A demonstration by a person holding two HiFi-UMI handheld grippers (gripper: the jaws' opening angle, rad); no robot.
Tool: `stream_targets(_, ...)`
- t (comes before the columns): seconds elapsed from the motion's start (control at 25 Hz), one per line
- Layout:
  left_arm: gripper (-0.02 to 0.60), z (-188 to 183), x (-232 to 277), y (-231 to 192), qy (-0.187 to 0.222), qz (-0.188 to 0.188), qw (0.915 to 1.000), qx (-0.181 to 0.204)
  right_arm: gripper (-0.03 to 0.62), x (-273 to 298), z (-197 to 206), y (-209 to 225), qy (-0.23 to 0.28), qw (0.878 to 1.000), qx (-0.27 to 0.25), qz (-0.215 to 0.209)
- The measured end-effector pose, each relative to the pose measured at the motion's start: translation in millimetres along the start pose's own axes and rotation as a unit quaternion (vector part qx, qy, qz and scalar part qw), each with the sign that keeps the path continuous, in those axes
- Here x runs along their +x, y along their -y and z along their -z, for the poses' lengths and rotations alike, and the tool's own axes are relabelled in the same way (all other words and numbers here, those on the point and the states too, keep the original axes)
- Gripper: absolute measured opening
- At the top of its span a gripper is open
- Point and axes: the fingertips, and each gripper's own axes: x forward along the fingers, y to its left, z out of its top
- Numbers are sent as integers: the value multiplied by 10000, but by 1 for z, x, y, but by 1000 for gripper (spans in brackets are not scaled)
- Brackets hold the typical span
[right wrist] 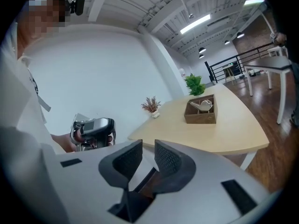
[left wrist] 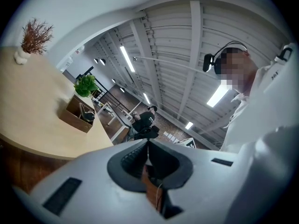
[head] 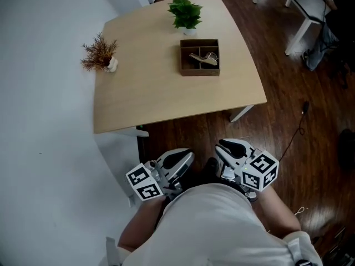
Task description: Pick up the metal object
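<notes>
Left gripper (left wrist: 147, 146) closed | right gripper (right wrist: 148, 157) ajar | 1 box (head: 199, 71) | 2 plants (head: 184, 11) (head: 100, 52)

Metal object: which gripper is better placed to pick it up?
Right, probably: the right gripper has jaws apart and faces the metal object in the wooden box; the left gripper is shut, tilted upward.

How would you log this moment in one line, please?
stage: before reach | left gripper: shut, empty | right gripper: open, empty | metal object: in box on table
</notes>
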Motion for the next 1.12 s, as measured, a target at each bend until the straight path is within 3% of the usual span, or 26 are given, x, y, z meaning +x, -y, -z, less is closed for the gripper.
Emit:
stream_targets(0.36,0,-28,1,-37,-66,136,9999,-12,60,35,-24,9,102,9999,94,-52)
stream_targets(0.84,0,-94,-13,-113,-522,702,9961,84,60,105,-71,19,433,9968,288,611)
stream_targets(1.12,0,-108,-22,-140,-787,931,9925,78,60,125,-75,19,527,9922,487,1020)
